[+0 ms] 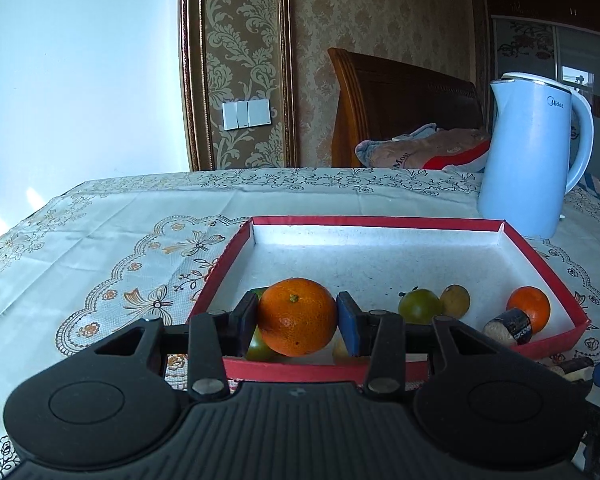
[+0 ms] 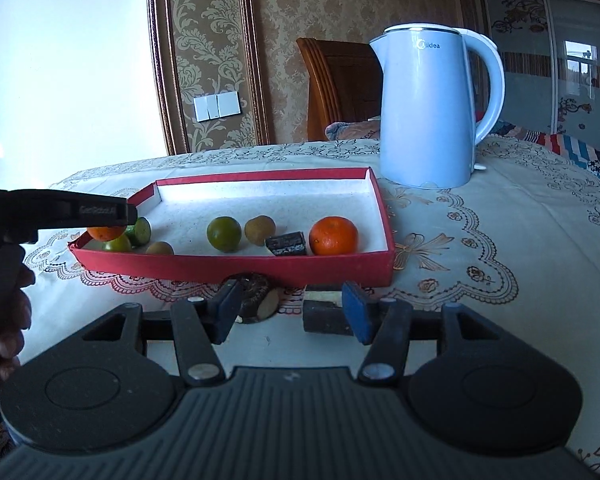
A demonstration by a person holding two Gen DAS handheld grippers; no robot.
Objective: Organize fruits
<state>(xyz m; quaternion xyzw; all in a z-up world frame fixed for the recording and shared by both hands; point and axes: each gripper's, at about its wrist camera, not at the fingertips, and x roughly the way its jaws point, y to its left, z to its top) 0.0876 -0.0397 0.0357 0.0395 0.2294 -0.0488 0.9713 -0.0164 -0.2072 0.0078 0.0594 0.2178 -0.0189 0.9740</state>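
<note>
Left wrist view: low over the near rim of the tray (image 1: 380, 222), close, facing the far wall past the kettle (image 1: 532, 160). Right wrist view: further back and to the right, above the tablecloth (image 2: 500, 220), facing the same way. Shared: tray, kettle, wall switch (image 2: 216, 107).

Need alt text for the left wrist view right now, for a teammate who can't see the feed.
The left gripper holds an orange between its pads, over the near left corner of a red tray on a patterned tablecloth. More fruit lies inside: a green citrus, a yellowish fruit, another orange. A pale blue kettle stands behind.
</note>
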